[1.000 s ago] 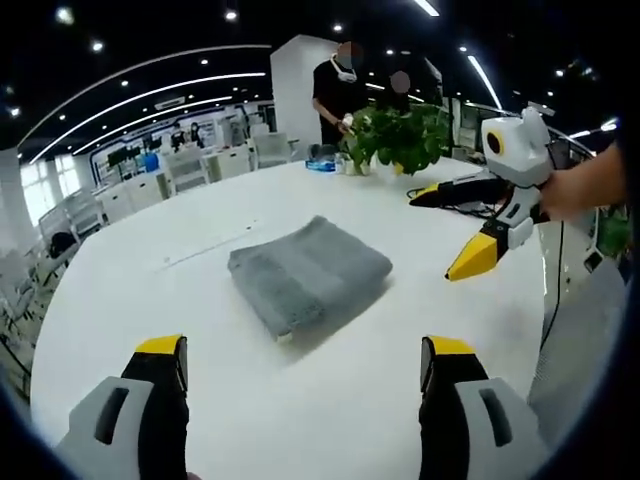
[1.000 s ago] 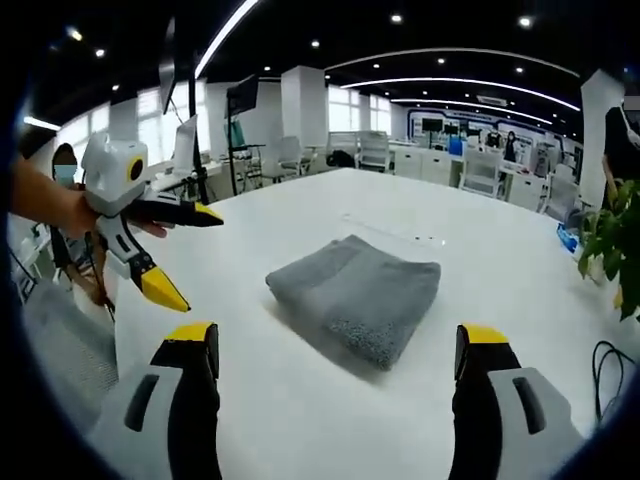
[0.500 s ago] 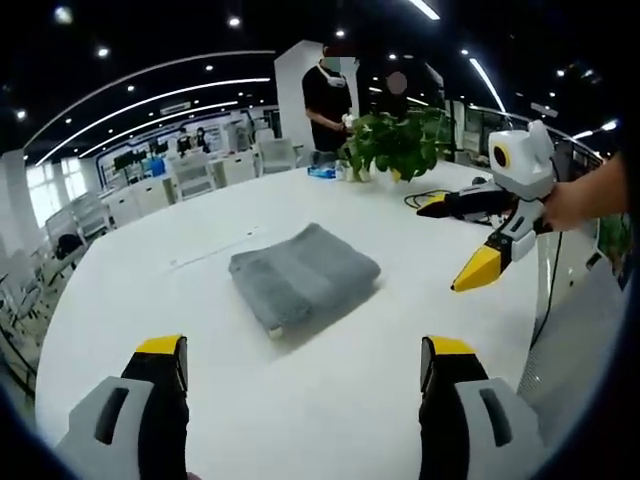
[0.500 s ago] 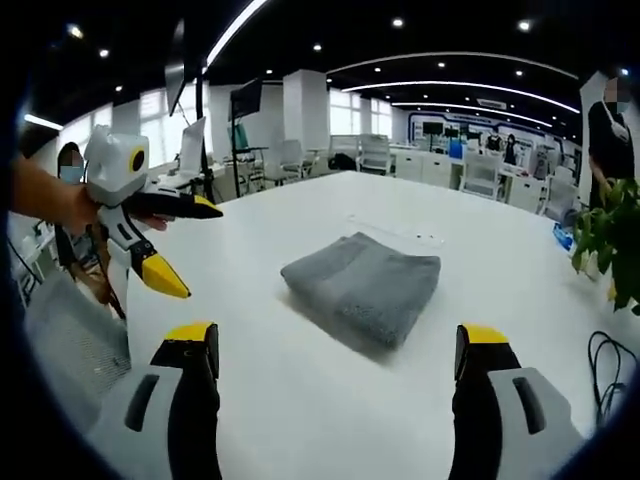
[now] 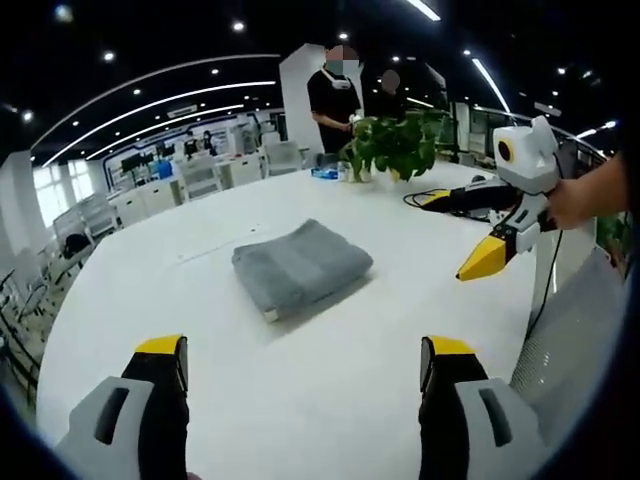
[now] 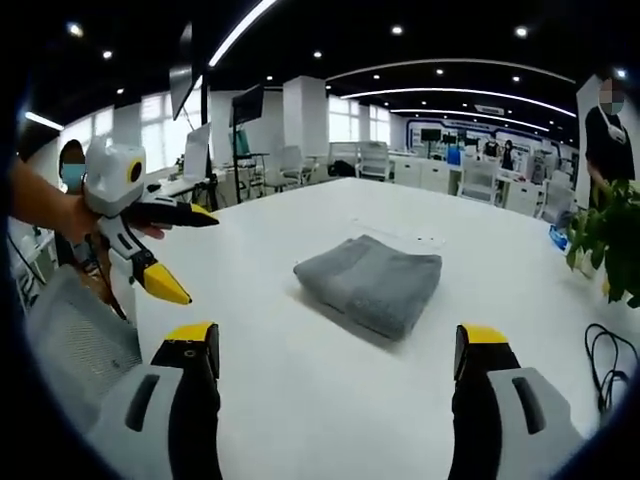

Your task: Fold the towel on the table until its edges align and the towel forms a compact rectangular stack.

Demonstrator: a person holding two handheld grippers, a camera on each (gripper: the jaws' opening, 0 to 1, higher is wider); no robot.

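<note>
On the white tabletop (image 5: 300, 400) the grey towel (image 5: 300, 268) sat folded into a neat rectangle, well out past both grippers. Left gripper (image 5: 300, 370) and right gripper (image 6: 340, 360) hung back with jaws wide apart, holding nothing. Potted plant (image 5: 395, 140) stood at the far edge.

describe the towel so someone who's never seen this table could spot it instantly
Start from the big white table in the open office. Near its middle lies the towel, also seen in the right gripper view: grey, folded into a flat rectangular stack, with nothing touching it. The potted plant and black cable sit toward the far edge; the towel is the only soft grey thing on the tabletop.
</note>
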